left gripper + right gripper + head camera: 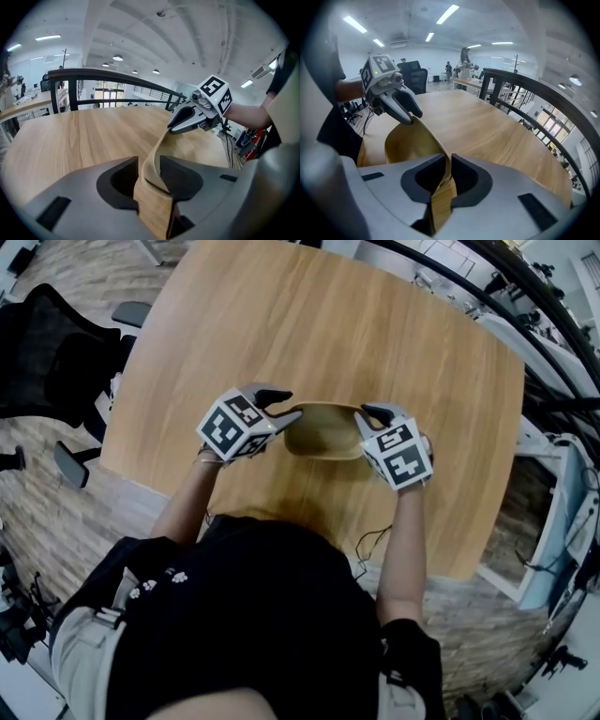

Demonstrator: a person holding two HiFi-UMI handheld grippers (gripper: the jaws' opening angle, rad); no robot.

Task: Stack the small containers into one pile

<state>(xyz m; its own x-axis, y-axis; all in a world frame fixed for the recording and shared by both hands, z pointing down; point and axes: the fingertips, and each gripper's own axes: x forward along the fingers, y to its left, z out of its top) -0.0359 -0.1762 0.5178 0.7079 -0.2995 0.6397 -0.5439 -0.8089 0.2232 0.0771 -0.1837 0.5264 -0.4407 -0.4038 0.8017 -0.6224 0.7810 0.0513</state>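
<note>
Both ends of container [323, 432] are gripped, near side of table [328, 324]: left gripper [284, 412] clamped on left rim, right gripper [375, 415] on right rim; long axis runs between jaws

head view: steeply down over table [328, 334] | gripper views: close, facing each other across container [323, 432]
</note>
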